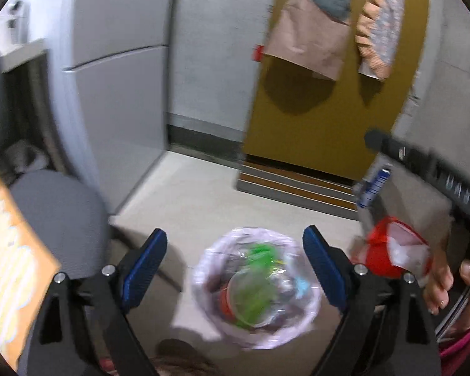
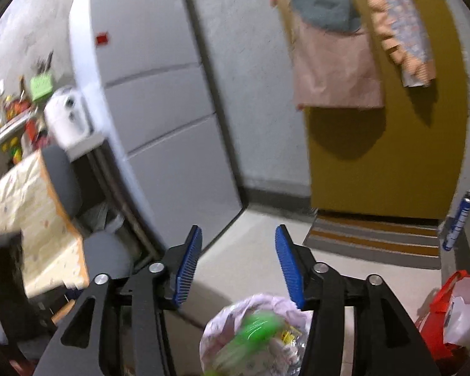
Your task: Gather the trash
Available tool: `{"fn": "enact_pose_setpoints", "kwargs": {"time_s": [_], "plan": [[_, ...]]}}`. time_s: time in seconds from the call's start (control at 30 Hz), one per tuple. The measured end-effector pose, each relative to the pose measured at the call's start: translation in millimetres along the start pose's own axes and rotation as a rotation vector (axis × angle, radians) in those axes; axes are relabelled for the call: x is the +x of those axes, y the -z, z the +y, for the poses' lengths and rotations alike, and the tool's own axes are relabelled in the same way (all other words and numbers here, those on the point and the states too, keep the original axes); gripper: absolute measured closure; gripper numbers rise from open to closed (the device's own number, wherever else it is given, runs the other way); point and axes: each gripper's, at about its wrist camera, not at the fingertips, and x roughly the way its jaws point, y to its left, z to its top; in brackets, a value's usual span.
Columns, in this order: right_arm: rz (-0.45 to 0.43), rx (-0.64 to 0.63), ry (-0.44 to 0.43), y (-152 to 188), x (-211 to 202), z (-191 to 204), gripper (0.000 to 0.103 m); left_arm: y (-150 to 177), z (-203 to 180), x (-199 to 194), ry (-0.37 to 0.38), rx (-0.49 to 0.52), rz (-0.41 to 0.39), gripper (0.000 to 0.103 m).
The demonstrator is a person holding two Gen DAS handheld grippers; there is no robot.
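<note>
1. Floor, pale and bare, stretches from the bin to the striped doormat at the foot of the mustard door.
2. One trash bin, lined with a pale pink bag, stands on the open floor; green and clear plastic waste lies inside, blurred.
3. Left gripper hovers above the bin, its two blue pads spread wide with nothing between them.
4. Right gripper also hangs over the bin, jaws parted and empty.
5. One red bag sits just right of the bin, one blue spray can beyond it by the wall.
6. One grey chair and a desk edge close off the left side; grey cabinets stand behind.
7. Two garments hang on the door.
</note>
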Motion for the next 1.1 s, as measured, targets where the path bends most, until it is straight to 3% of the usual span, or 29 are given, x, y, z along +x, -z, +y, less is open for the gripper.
{"fn": "enact_pose_setpoints", "kwargs": {"time_s": [0.23,0.4,0.57,0.8,0.97,1.1], "plan": [[0.15,-0.162,-0.145,32.7,19.9,59.3,0.046,45.5,49.2,-61.5,-0.268,-0.158,-0.037,0.011],[0.242,-0.23,-0.25,42.1,10.6,97.3,0.033,80.8,63.1,-113.9,-0.435,-0.243,-0.014,0.007],[0.255,-0.315,-0.313,38.6,-9.8,130.3,0.017,110.2,66.9,-151.2,-0.543,-0.323,0.047,0.007],[0.288,-0.411,-0.358,32.1,-38.8,158.6,0.015,144.2,72.9,-186.5,-0.643,-0.409,0.132,0.007],[0.28,-0.432,-0.364,22.4,-50.0,165.1,0.014,144.4,71.9,-215.3,-0.714,-0.427,0.104,0.007],[0.282,-0.43,-0.352,19.2,-50.3,161.5,0.014,139.1,68.8,-217.7,-0.724,-0.423,0.097,0.007]]}}
